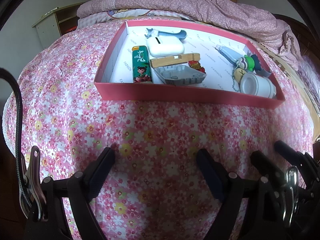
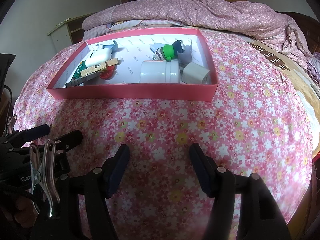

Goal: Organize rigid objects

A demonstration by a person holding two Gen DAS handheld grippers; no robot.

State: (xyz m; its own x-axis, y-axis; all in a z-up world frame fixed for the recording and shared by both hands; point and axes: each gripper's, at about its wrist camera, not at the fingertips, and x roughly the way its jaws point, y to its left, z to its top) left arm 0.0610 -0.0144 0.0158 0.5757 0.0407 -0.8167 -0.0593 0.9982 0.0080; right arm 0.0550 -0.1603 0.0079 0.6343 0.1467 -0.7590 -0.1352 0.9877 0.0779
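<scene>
A shallow red box (image 1: 180, 97) (image 2: 132, 92) lies on the flowered bedspread. It holds several small items: a green lighter (image 1: 141, 66), a white earbud case (image 1: 165, 47) (image 2: 99, 59), a wooden clip (image 1: 176, 59) (image 2: 100, 68), a grey plastic tray (image 1: 181, 75), a white jar (image 1: 258, 85) (image 2: 160, 72), a blue correction tape (image 1: 230, 55), a green figure keychain (image 1: 247, 62) (image 2: 167, 51) and a grey cube (image 2: 195, 73). My left gripper (image 1: 156, 156) and my right gripper (image 2: 160, 150) are open and empty, both over the bedspread in front of the box.
A pink quilt (image 1: 190, 2) (image 2: 190, 12) is heaped behind the box. A bedside cabinet (image 1: 52, 26) stands at the far left. The bed's wooden edge (image 2: 300, 80) runs along the right. Each view shows the other gripper beside mine (image 1: 290, 160) (image 2: 40, 136).
</scene>
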